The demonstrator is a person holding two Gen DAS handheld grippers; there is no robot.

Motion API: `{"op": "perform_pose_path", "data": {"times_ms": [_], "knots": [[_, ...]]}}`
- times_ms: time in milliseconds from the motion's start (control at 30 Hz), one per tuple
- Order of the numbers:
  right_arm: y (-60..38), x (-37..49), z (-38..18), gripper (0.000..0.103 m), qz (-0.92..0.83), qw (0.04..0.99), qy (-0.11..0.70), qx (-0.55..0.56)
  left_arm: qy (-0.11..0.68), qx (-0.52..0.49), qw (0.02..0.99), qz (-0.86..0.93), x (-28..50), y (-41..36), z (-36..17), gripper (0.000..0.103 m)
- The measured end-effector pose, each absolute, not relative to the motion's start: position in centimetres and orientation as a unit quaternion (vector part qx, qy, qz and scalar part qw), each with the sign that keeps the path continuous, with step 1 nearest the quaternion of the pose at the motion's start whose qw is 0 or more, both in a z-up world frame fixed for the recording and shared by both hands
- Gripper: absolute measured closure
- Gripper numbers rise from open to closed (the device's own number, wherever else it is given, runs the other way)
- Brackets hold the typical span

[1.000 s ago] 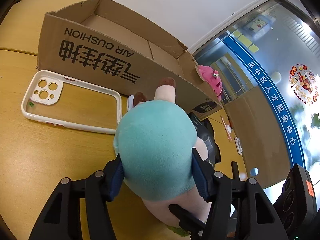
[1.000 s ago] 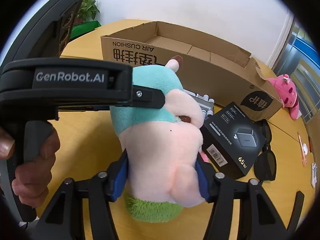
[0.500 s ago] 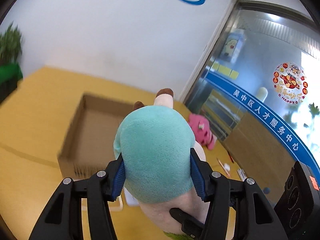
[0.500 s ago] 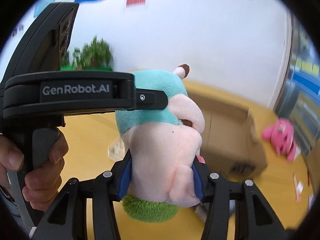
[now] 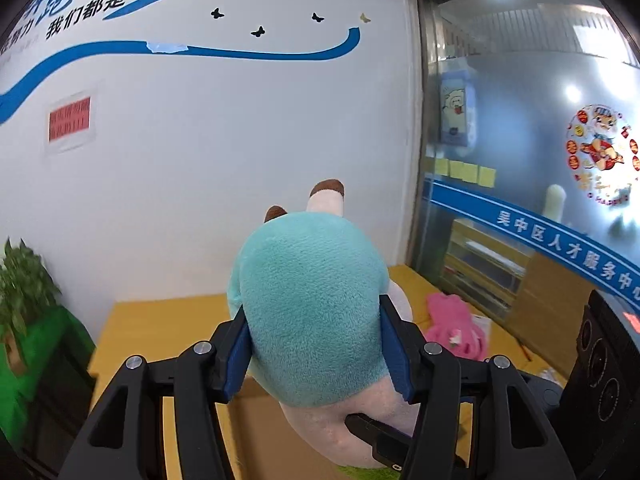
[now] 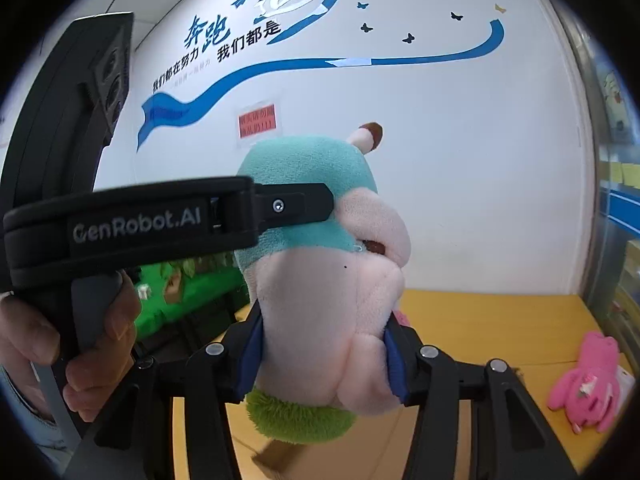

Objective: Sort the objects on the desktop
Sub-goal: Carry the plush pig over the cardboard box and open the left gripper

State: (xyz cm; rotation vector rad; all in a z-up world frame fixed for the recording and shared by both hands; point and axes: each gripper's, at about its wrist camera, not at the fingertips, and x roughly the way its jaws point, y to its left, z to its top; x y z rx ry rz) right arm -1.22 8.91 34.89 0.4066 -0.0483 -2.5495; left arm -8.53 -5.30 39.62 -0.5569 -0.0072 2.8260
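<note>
Plush toy [image 5: 312, 312] lifted higher, upright.

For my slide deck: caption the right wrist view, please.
Both grippers clamp a teal-and-pink plush toy aloft; a pink plush lies on the table.

Both wrist cameras look forward along their fingers at close range, each frame filled by the same plush toy [image 5: 312, 312] [image 6: 320, 280]. The left view faces its teal back, the right its pink front with the left gripper [image 6: 296, 206] crossing. Both tilt up toward the white wall [image 5: 200, 152] [image 6: 460, 140] and share the pink toy [image 5: 456, 328] [image 6: 588, 380] on the table [image 5: 160, 312] [image 6: 480, 312].
</note>
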Motion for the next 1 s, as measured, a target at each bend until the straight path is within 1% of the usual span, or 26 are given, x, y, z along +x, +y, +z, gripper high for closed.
{"op": "perform_pose_path", "data": {"times_ms": [133, 200, 267, 400, 533, 733, 833, 933, 1000], "knots": [[6.8, -5.6, 36.5, 0.053, -0.949, 0.271, -0.017, 0.159, -0.003, -0.212, 0.122, 0.970, -14.8, -7.0, 39.8, 0.042], [5.9, -7.6, 36.2, 0.053, -0.947, 0.272, -0.024, 0.167, 0.004, -0.222, 0.119, 0.968, -17.2, -7.3, 38.5, 0.042], [5.2, -9.7, 34.6, 0.053, -0.942, 0.278, -0.040, 0.181, 0.009, -0.239, 0.117, 0.964, -19.7, -8.2, 35.9, 0.042], [3.0, -13.9, 29.4, 0.053, -0.933, 0.270, -0.055, 0.231, 0.001, -0.300, 0.107, 0.948, -24.1, -9.8, 28.7, 0.042], [1.0, -17.9, 23.4, 0.053, -0.919, 0.260, -0.066, 0.288, -0.027, -0.366, 0.104, 0.925, -28.7, -11.6, 20.5, 0.042], [-0.6, -21.9, 13.1, 0.053, -0.889, 0.236, -0.101, 0.379, -0.017, -0.449, 0.105, 0.887, -32.1, -11.6, 9.7, 0.042], [-1.3, -22.6, 9.3, 0.053, -0.873, 0.225, -0.114, 0.418, -0.017, -0.482, 0.099, 0.870, -32.9, -11.1, 5.8, 0.042], [-2.0, -23.2, 6.6, 0.052, -0.860, 0.217, -0.117, 0.448, -0.006, -0.493, 0.103, 0.864, -33.0, -11.0, 3.7, 0.041], [-2.3, -23.4, 5.1, 0.047, -0.851, 0.215, -0.124, 0.462, 0.011, -0.495, 0.107, 0.862, -32.9, -10.4, 3.2, 0.040]]}}
